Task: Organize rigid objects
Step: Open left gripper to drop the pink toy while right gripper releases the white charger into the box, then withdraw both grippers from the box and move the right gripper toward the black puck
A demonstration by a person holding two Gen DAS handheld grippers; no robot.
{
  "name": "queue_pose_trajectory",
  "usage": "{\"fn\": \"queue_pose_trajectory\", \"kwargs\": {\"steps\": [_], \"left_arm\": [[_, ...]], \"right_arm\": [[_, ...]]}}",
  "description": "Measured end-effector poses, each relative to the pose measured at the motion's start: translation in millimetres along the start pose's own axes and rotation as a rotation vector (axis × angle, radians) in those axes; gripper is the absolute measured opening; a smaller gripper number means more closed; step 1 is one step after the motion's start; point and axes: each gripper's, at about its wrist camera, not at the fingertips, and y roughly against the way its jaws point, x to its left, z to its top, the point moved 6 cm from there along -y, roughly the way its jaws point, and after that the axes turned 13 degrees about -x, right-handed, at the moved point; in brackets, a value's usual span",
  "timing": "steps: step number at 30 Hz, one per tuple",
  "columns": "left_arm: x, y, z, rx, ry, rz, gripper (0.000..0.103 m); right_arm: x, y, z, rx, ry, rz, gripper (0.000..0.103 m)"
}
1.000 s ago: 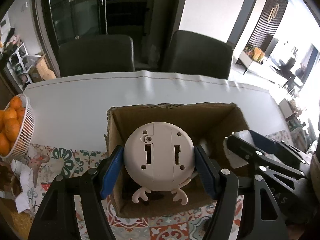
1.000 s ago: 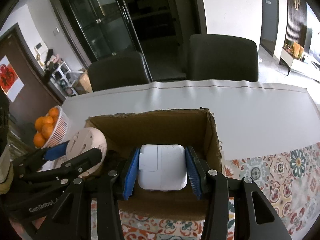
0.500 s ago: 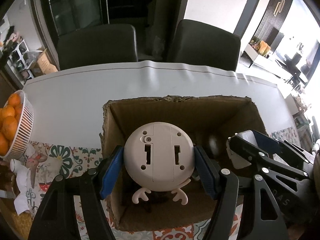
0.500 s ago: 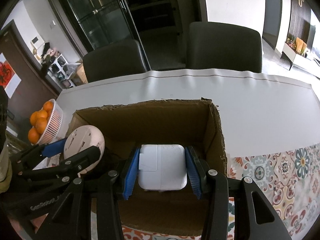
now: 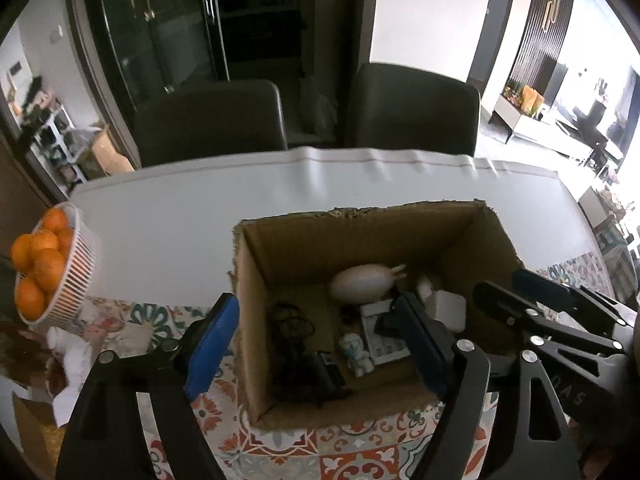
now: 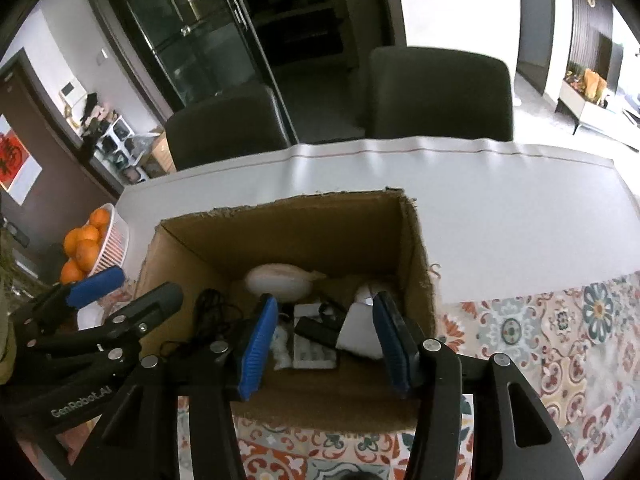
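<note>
An open cardboard box (image 5: 460, 224) (image 6: 412, 248) stands on the table. Inside lie the round cream device with antlers (image 5: 362, 282) (image 6: 278, 280), the white square adapter (image 5: 450, 312) (image 6: 358, 332), a black cable (image 5: 288, 328), a small white figurine (image 5: 356, 354) and a white flat item (image 6: 312, 344). My left gripper (image 5: 316, 340) is open and empty above the box's left part. My right gripper (image 6: 326, 344) is open and empty above the box's right part; the adapter lies below it against the right finger.
A white basket of oranges (image 5: 76, 276) (image 6: 116, 244) stands at the table's left. Two dark chairs (image 5: 208, 120) (image 5: 412, 108) stand behind the table. A white cover (image 5: 320, 184) spans the far table; a patterned cloth (image 6: 560, 340) lies under the box.
Both grippers opened. The round cream device dropped from the left gripper and the white adapter from the right gripper into the box.
</note>
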Motion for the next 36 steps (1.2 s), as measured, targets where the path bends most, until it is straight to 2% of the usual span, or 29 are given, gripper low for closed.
{"fn": "queue_pose_trajectory", "kwargs": {"steps": [9, 15, 20, 25, 36], "left_arm": [[-3.3, 42.5, -6.2, -0.085, -0.014, 0.025, 0.089], [-3.5, 67.7, -16.3, -0.130, -0.017, 0.036, 0.095], [-1.5, 88.7, -25.3, -0.181, -0.025, 0.078, 0.099], [3.9, 102.1, -39.1, -0.208, -0.020, 0.123, 0.100], [4.0, 117.0, -81.9, -0.214, -0.028, 0.150, 0.102]], "right_arm": [[-0.1, 52.0, -2.9, -0.124, 0.024, -0.055, 0.058], [2.5, 85.8, -7.5, -0.207, 0.054, -0.094, 0.066], [4.3, 106.1, -13.1, -0.262, 0.077, -0.110, 0.075], [1.6, 117.8, -25.2, -0.282, 0.084, -0.138, 0.077], [3.3, 133.8, -64.5, -0.308, 0.107, -0.140, 0.077]]}}
